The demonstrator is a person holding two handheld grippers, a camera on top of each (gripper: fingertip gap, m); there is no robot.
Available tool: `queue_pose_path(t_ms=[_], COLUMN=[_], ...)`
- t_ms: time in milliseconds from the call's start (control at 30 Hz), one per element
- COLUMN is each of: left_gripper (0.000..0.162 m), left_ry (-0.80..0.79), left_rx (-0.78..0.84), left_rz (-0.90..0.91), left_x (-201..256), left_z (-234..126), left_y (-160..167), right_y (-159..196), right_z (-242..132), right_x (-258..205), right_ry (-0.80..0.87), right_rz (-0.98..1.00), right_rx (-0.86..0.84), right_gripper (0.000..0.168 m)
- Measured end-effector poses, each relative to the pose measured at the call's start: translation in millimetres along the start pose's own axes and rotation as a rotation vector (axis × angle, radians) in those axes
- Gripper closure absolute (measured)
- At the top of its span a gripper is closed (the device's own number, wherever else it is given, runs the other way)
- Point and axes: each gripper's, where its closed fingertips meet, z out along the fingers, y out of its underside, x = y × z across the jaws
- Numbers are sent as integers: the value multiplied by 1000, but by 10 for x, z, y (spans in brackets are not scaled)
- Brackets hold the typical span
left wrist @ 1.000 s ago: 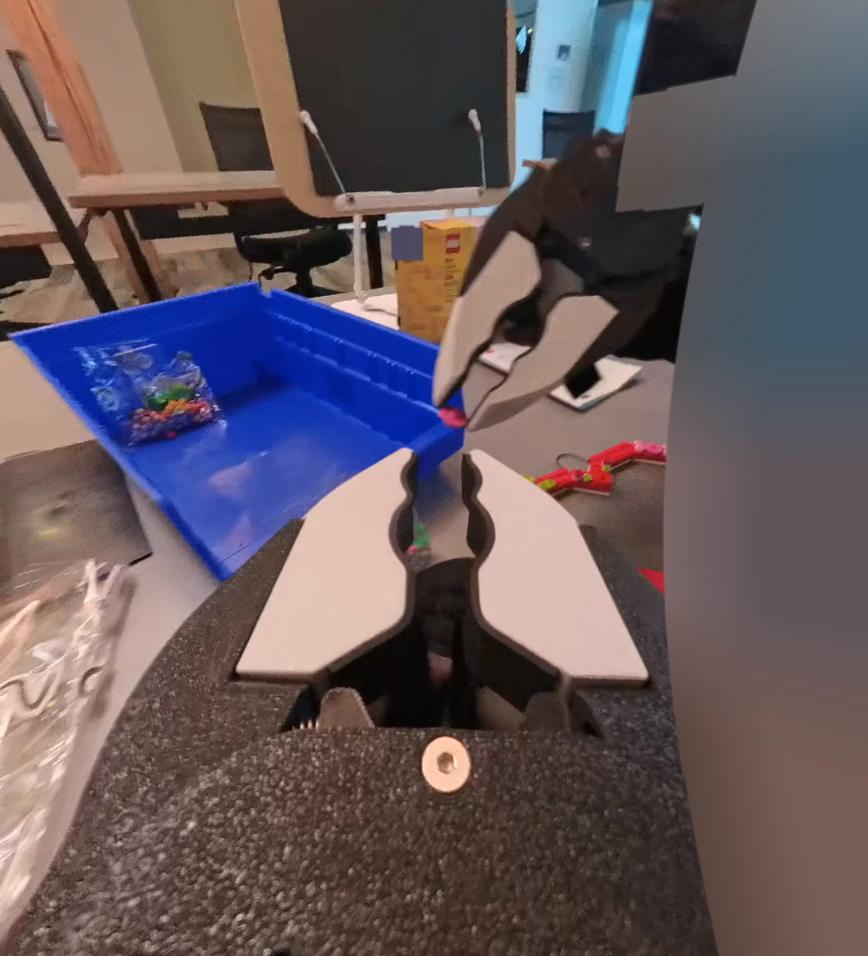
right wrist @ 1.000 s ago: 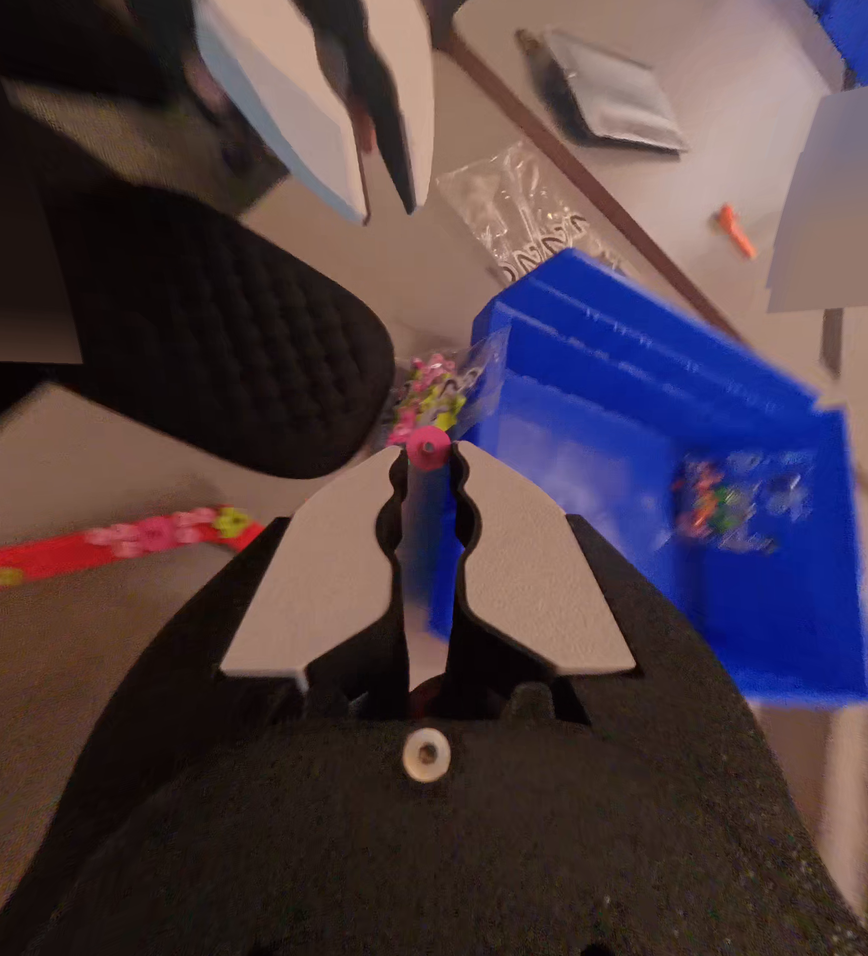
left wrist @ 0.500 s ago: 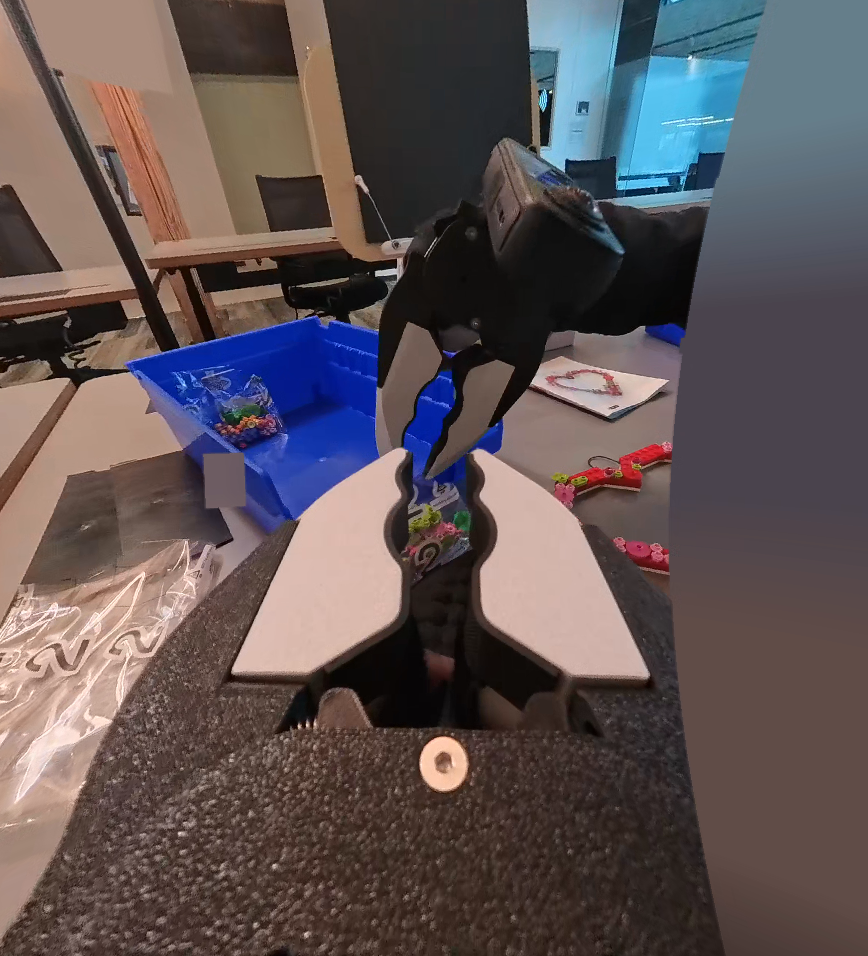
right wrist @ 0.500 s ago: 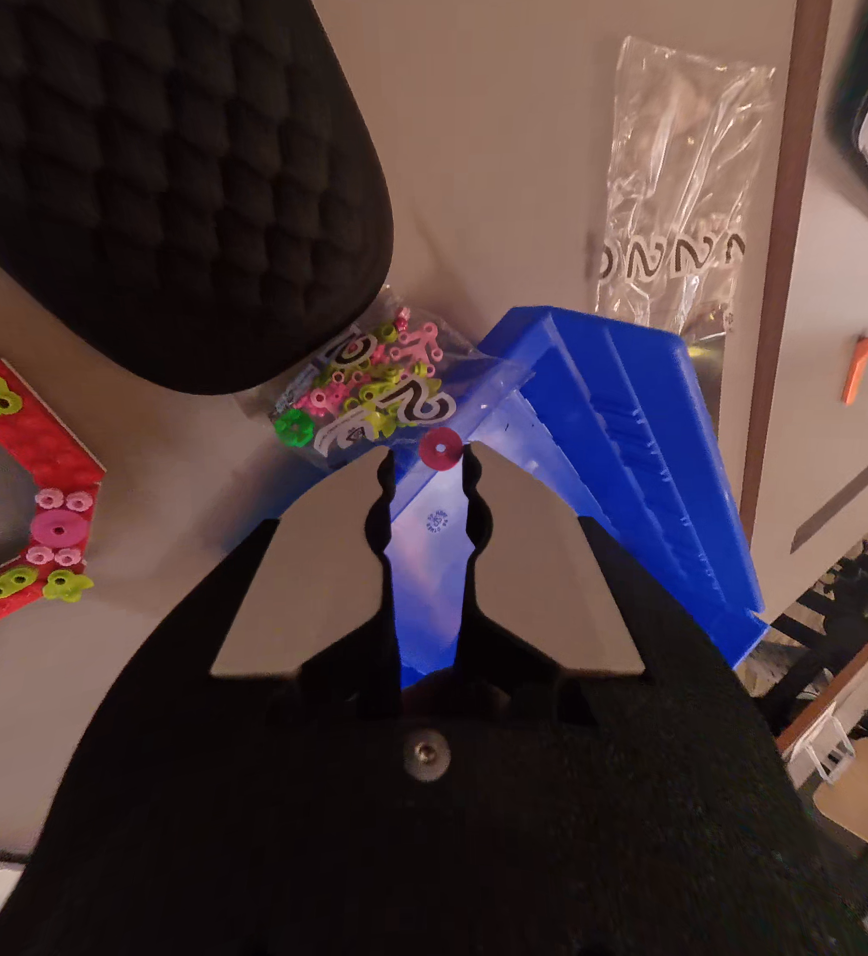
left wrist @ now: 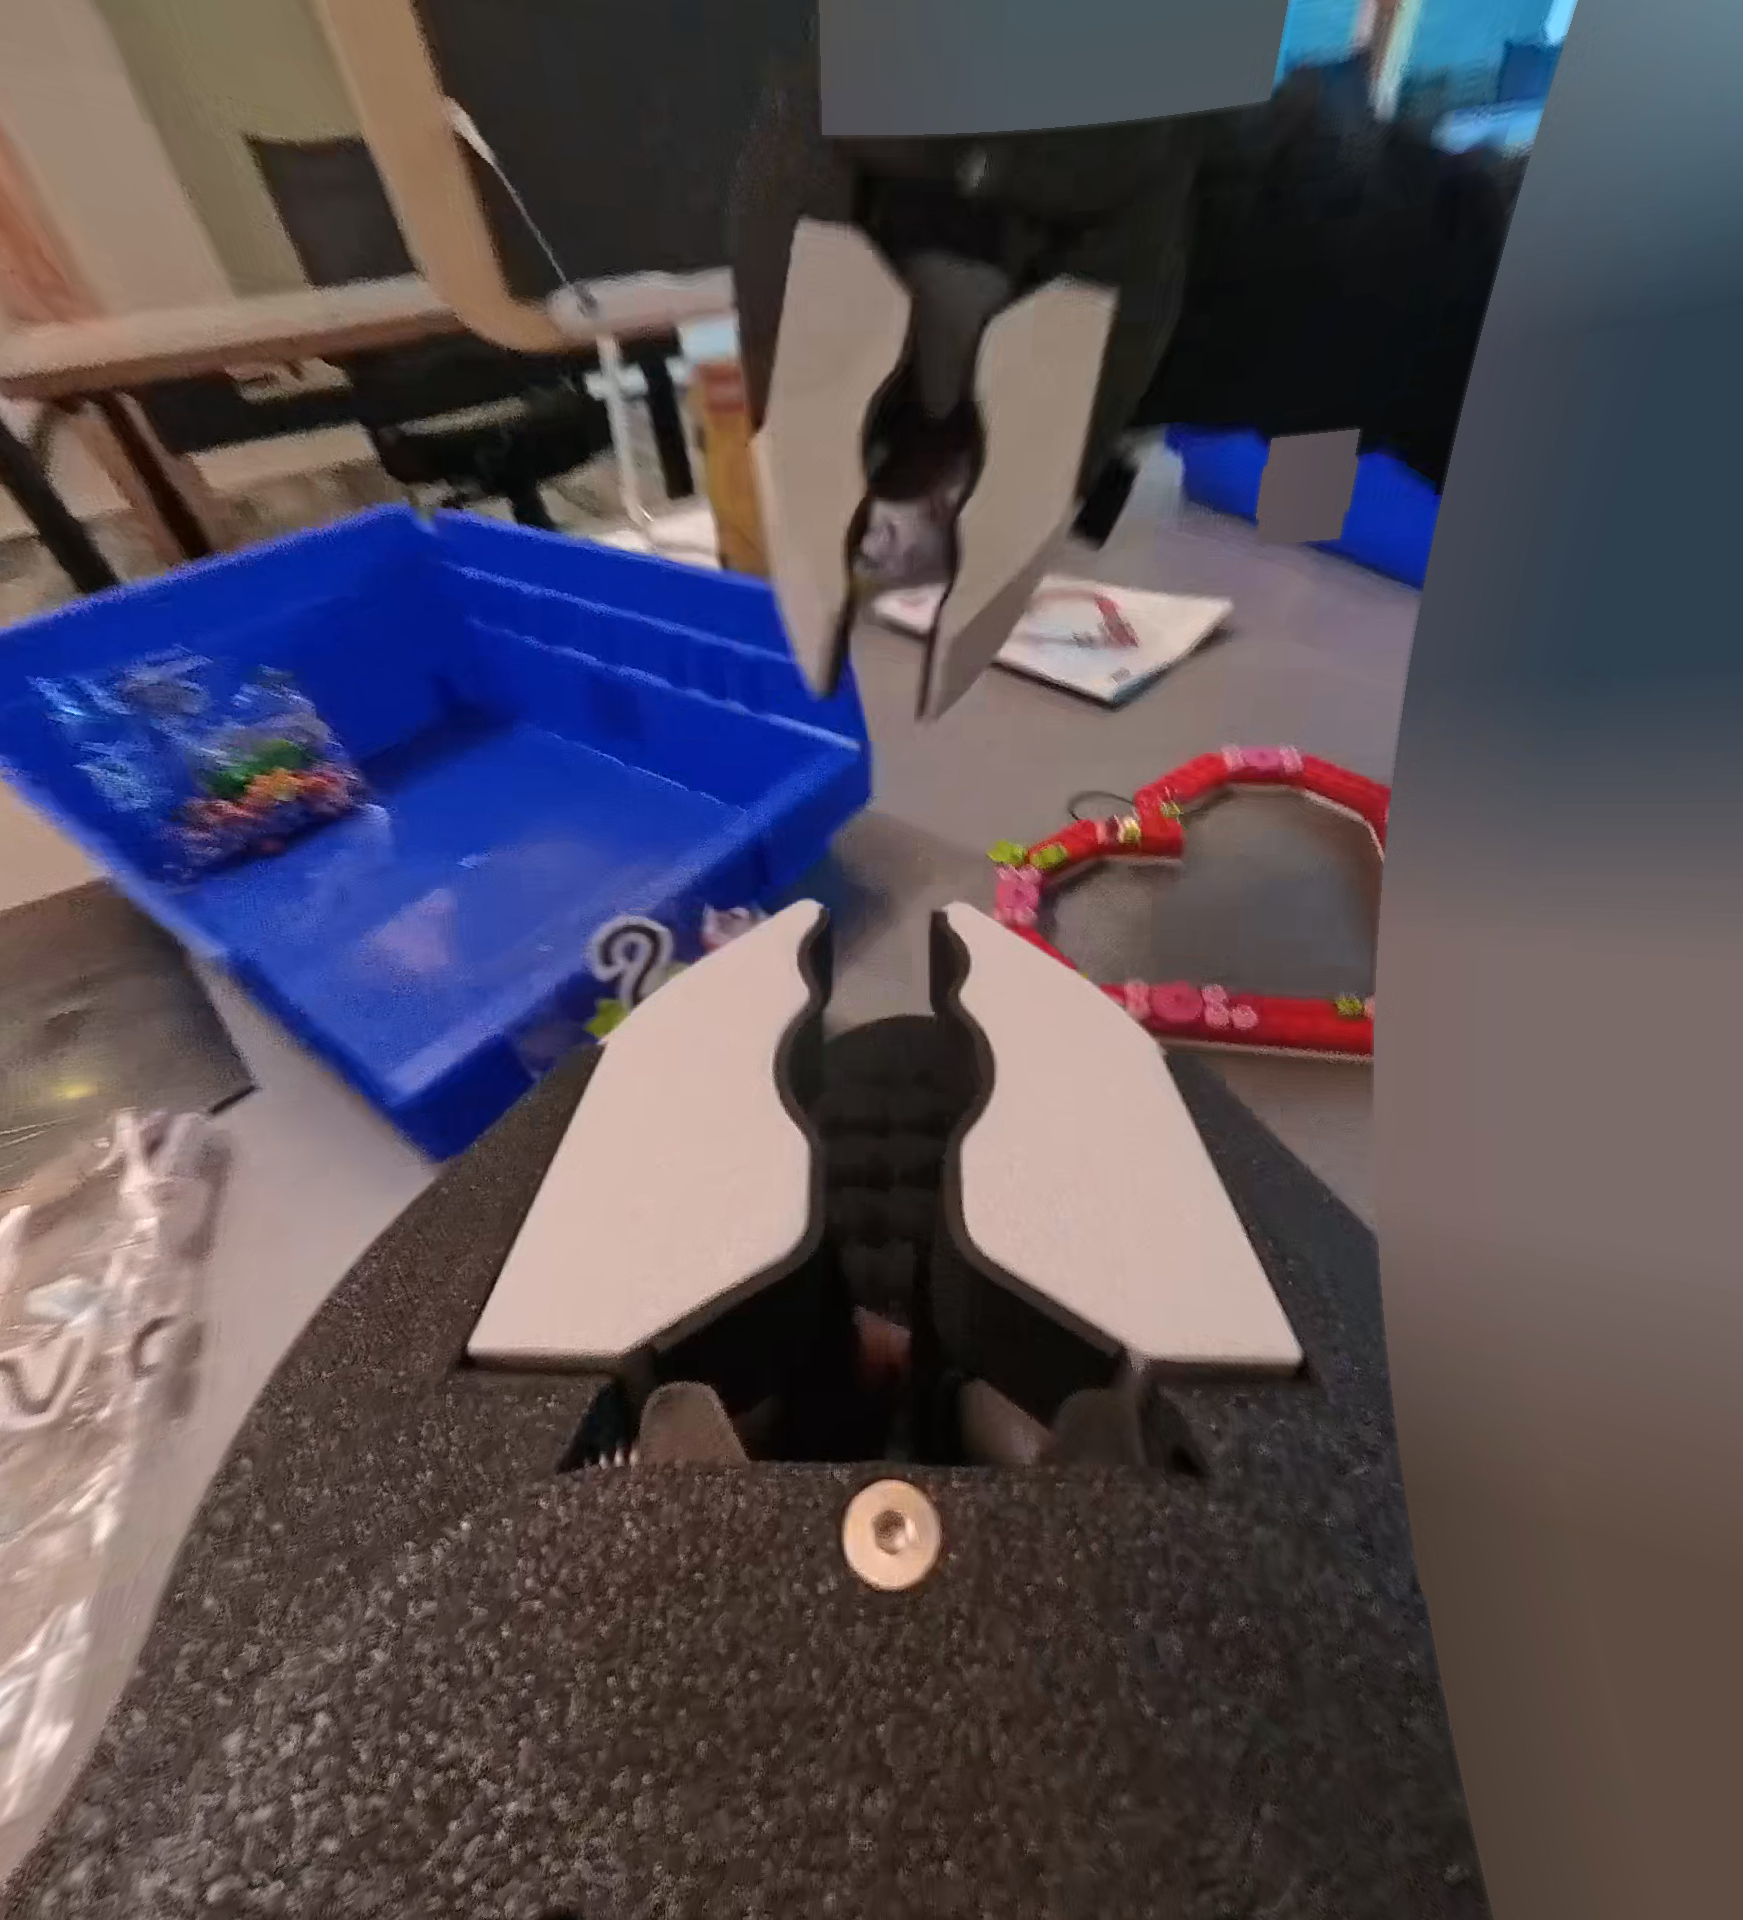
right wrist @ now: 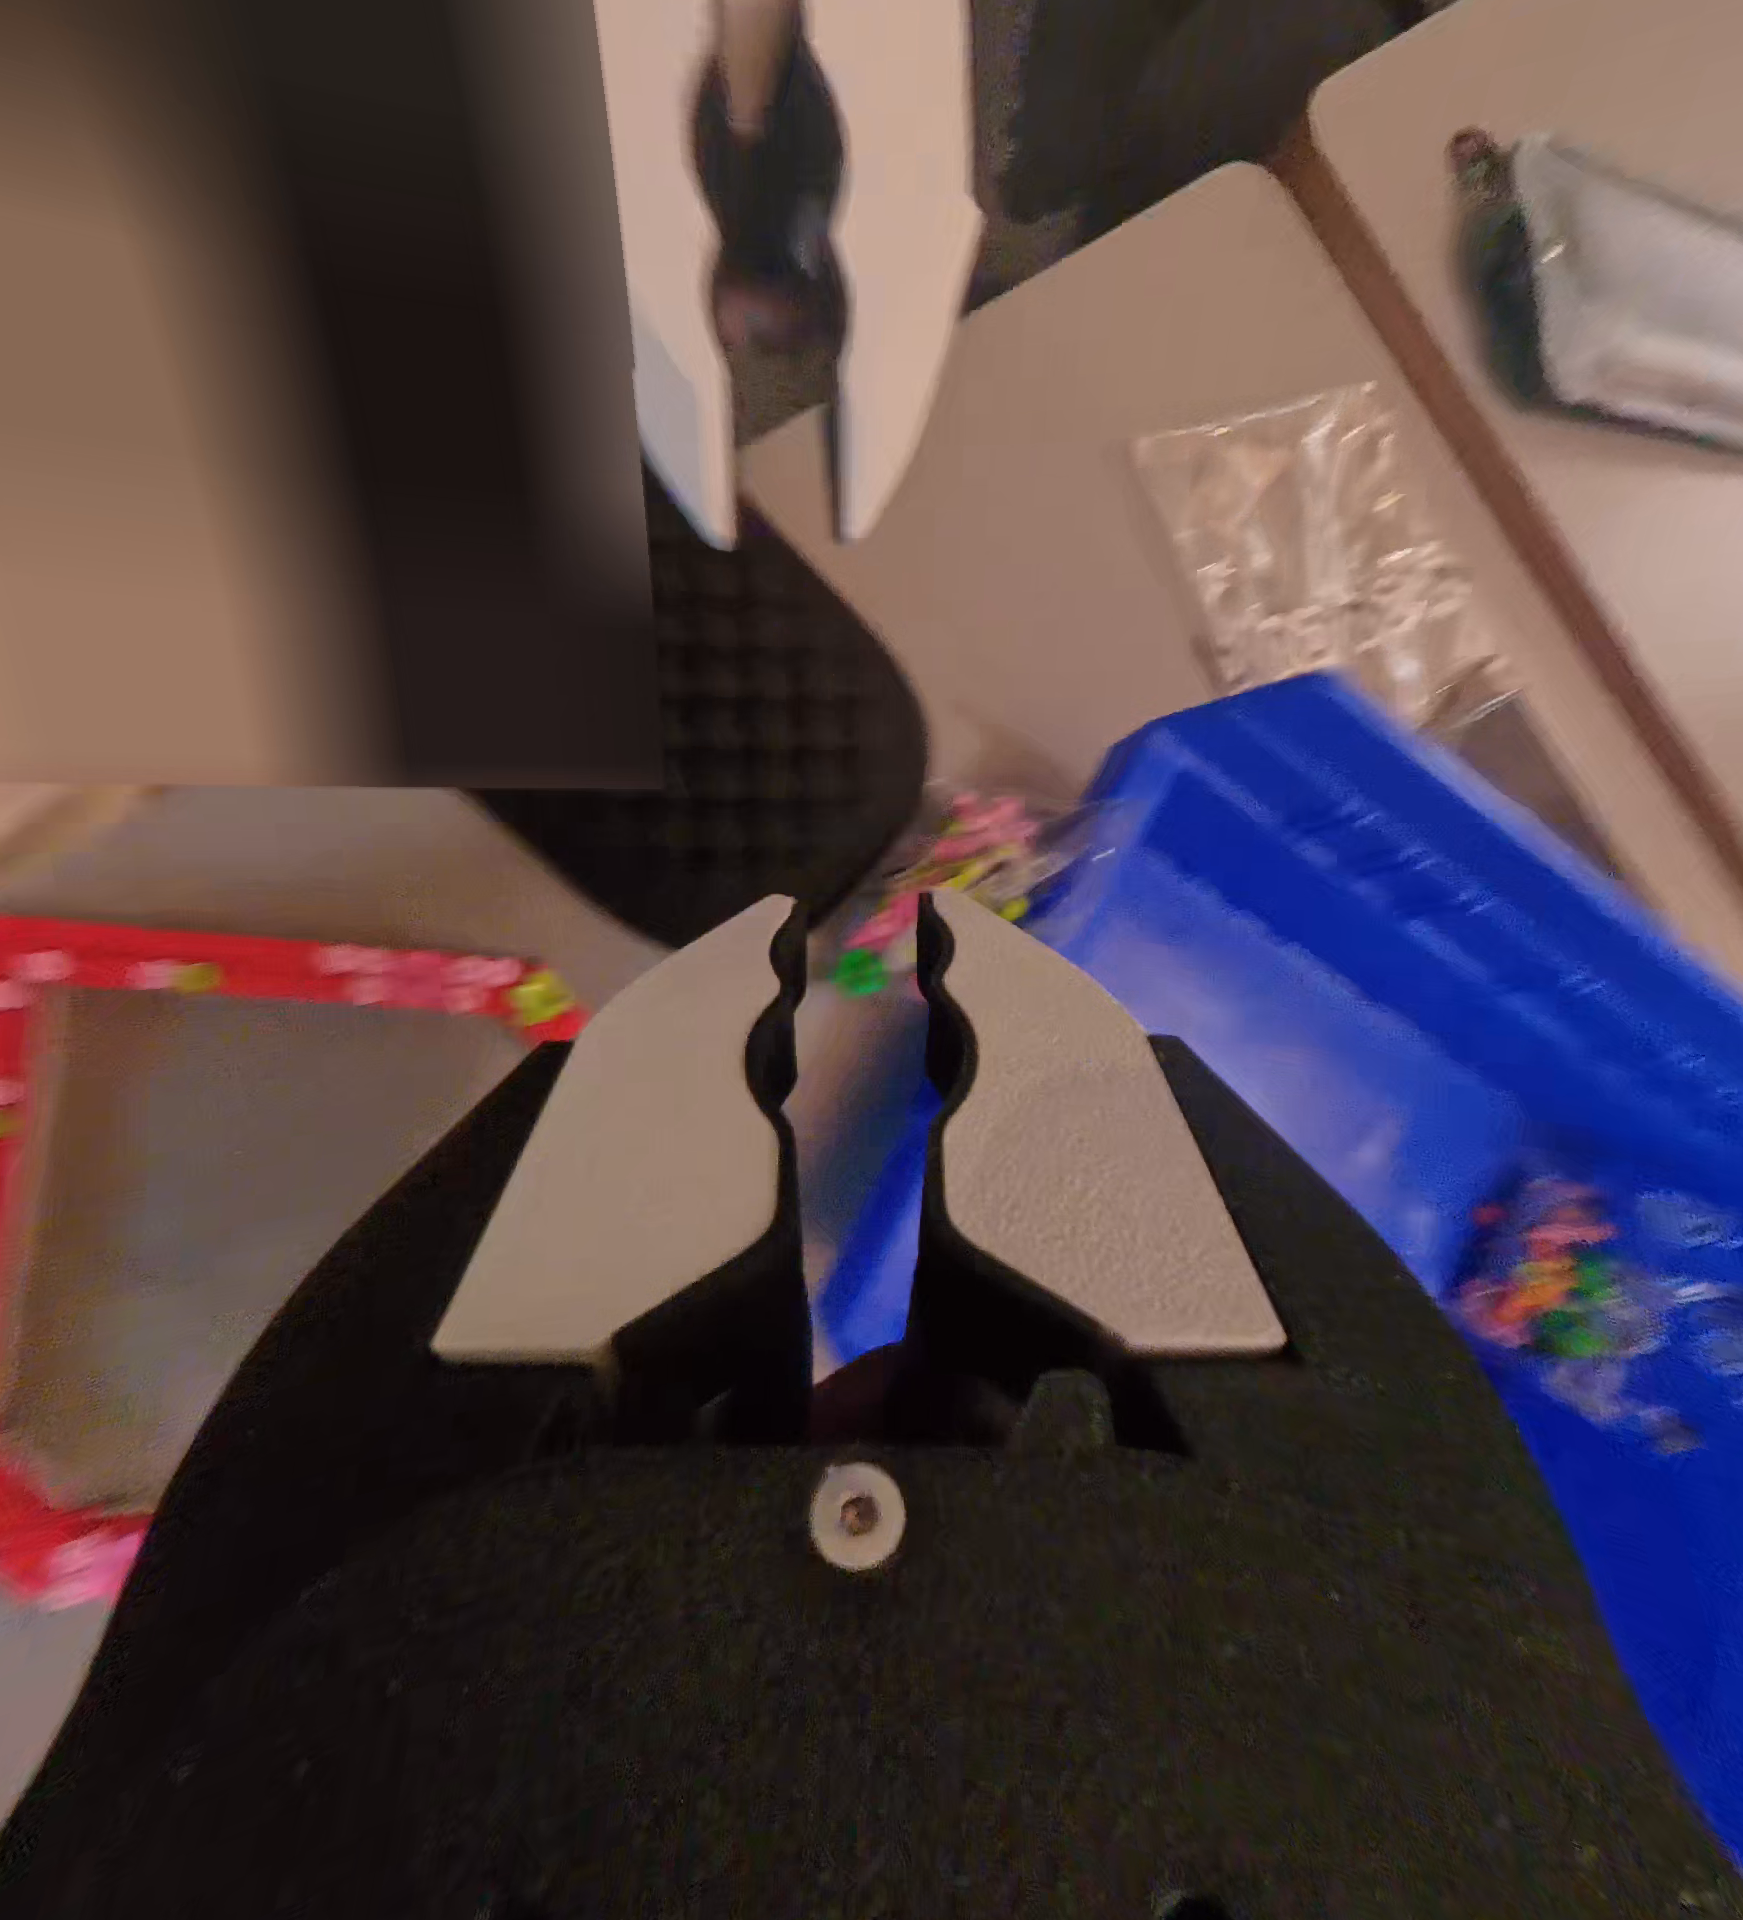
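Note:
My left gripper (left wrist: 879,914) is slightly open and empty, above the table between a blue bin (left wrist: 534,831) and a red heart-shaped brick frame (left wrist: 1210,883). A clear bag of small coloured pieces (left wrist: 638,966) lies against the bin's near corner, just left of its fingertips. My right gripper (left wrist: 877,691) hangs point-down opposite, its jaws a little apart with nothing between them. In the right wrist view that gripper (right wrist: 856,904) is over the same bag (right wrist: 960,862), beside the bin (right wrist: 1366,935) and the heart frame (right wrist: 223,977). The left gripper (right wrist: 784,535) shows above.
A second bag of coloured pieces (left wrist: 212,790) lies inside the bin. An empty clear plastic bag (left wrist: 46,1403) and a dark sheet (left wrist: 36,1029) lie at the left. A booklet (left wrist: 1085,623) lies behind. A black quilted pad (right wrist: 773,748) is near the bag. Both views are motion-blurred. Across from one pair of fingers to the other is roughly 6 centimeters.
The small pink round piece at the right gripper's tips no longer shows. The right gripper has lifted and tilted back from the bag. The left view has swung right, showing more of the heart frame.

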Motion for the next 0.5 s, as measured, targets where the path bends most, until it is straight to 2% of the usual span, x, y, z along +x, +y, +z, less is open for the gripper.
queue_pose_path(t_ms=[100, 167, 233, 333, 500], left_gripper=[145, 147, 147, 151, 159], left_ry=[42, 130, 232, 261, 274], left_rx=[-73, -98, -170, -379, -547], left_rz=[17, 8, 28, 93, 127], left_x=[172, 378, 575, 581, 560], left_z=[260, 448, 652, 954, 1149], left_y=[129, 171, 256, 533, 774], right_y=[437, 750, 959, 1046, 1025], right_z=[-134, -84, 30, 192, 354], right_x=[-424, -707, -897, -887, -746], right_ry=[54, 80, 81, 55, -15], right_rz=[188, 310, 323, 369, 376], right_rx=[-84, -126, -130, -99, -56], right_gripper=[147, 145, 143, 143, 144])
